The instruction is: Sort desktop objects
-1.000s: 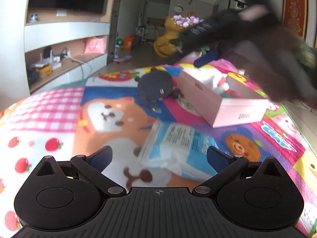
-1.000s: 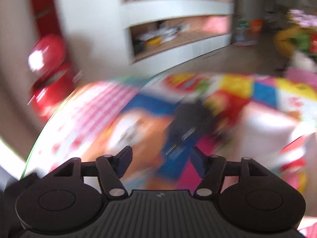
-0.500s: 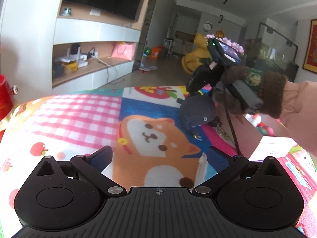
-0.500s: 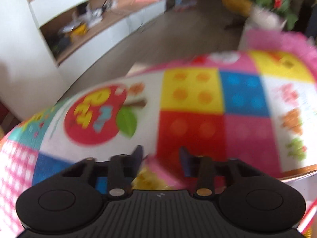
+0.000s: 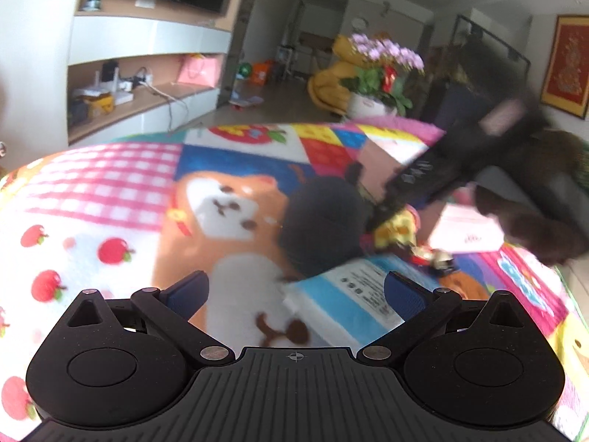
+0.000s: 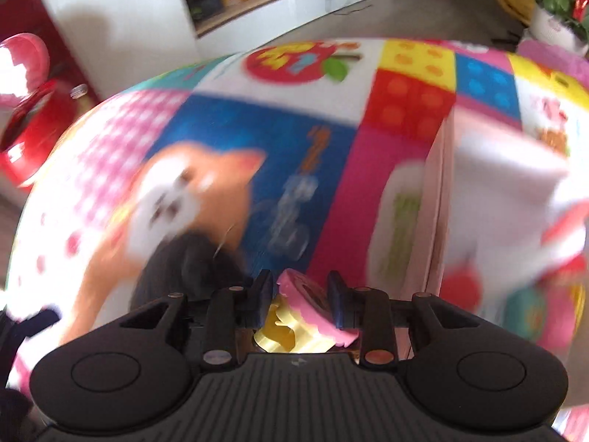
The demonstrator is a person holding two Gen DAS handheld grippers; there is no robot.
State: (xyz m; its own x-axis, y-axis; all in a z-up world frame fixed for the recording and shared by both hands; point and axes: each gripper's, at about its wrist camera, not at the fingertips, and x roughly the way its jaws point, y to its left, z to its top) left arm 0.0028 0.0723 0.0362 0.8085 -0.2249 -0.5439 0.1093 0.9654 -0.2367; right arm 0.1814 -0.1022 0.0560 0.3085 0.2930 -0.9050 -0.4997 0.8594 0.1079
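My right gripper [image 6: 300, 293] is shut on a small pink and yellow toy [image 6: 307, 316]; it also shows in the left wrist view [image 5: 395, 228], held by the blurred right gripper [image 5: 383, 217] above the mat. A dark grey round pouch [image 5: 320, 224] lies on the mat; it shows at the lower left of the right wrist view [image 6: 184, 269]. A pink box [image 5: 464, 228] with toys inside lies at right, also seen in the right wrist view [image 6: 438, 199]. My left gripper [image 5: 294, 291] is open and empty over a blue and white wipes pack [image 5: 353, 298].
A colourful cartoon mat [image 5: 110, 199] covers the table. A flower pot [image 5: 375, 84] and a yellow plush [image 5: 331, 84] stand behind the table. Shelves [image 5: 147, 88] are at the far left. Red containers [image 6: 25, 110] stand past the left edge.
My right gripper has taken hold of the pink and yellow toy and lifted it near the dark pouch. The left gripper has swung back right over the wipes pack.
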